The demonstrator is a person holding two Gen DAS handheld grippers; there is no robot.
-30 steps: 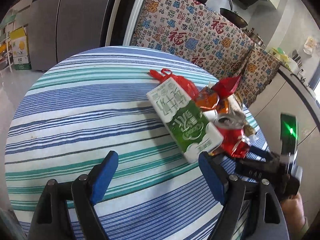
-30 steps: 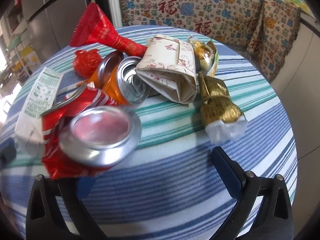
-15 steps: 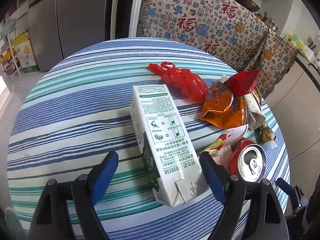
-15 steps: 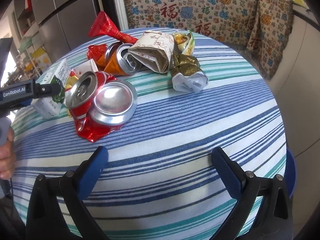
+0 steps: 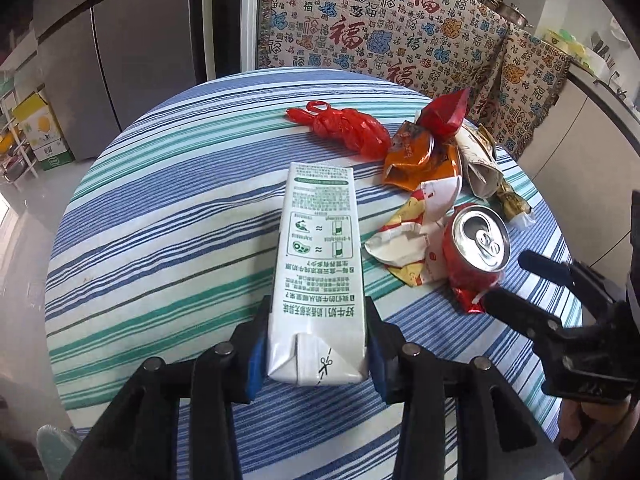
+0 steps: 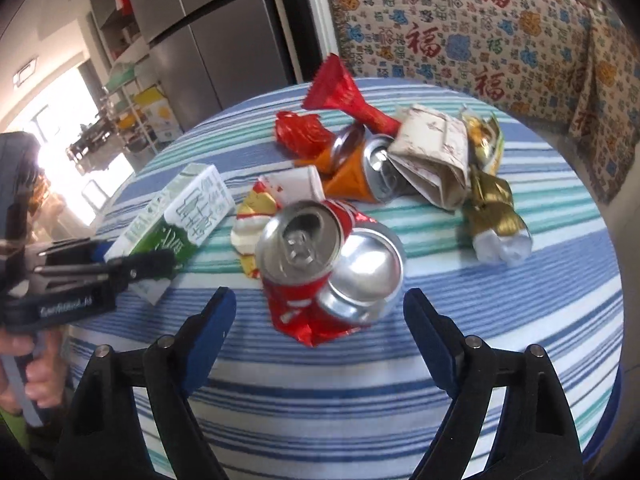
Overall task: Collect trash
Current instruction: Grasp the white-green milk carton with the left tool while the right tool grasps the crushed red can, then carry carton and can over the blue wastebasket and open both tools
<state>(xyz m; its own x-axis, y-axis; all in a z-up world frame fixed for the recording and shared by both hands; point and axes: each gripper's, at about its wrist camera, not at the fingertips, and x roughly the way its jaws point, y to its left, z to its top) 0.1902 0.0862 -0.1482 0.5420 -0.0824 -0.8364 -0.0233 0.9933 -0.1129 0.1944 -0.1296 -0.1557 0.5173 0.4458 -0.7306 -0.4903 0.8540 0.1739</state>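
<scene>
So the left gripper (image 5: 318, 344) has just been closing and its blue pads now sit clamped on the near end of the white-and-green milk carton (image 5: 318, 248), which lies flat on the round table (image 5: 160, 232) with the blue and teal striped cloth. The carton's folded end points back toward the camera and the rest of it stretches away across the stripes.

The right gripper (image 6: 320, 312) has its jaws spread wide; they've just been narrowing a bit, and the crushed red can (image 6: 316, 264) lies just ahead of the gap between the pads, with neither pad touching it. The frame is a little smeared there, so I can't swear how close the pads are.

The rest of the trash sits in a loose heap just beyond the can: a torn white and yellow wrapper (image 5: 416, 232) touching it, a squashed orange can (image 6: 360, 172), a folded paper bag (image 6: 436, 156), a gold foil wrapper (image 6: 492, 212), a red foil cone (image 6: 344, 96) and a knotted red plastic bag (image 5: 348, 130) at the far side.

A hand (image 6: 32, 364) grips the left tool's handle at the edge of the right wrist view.
</scene>
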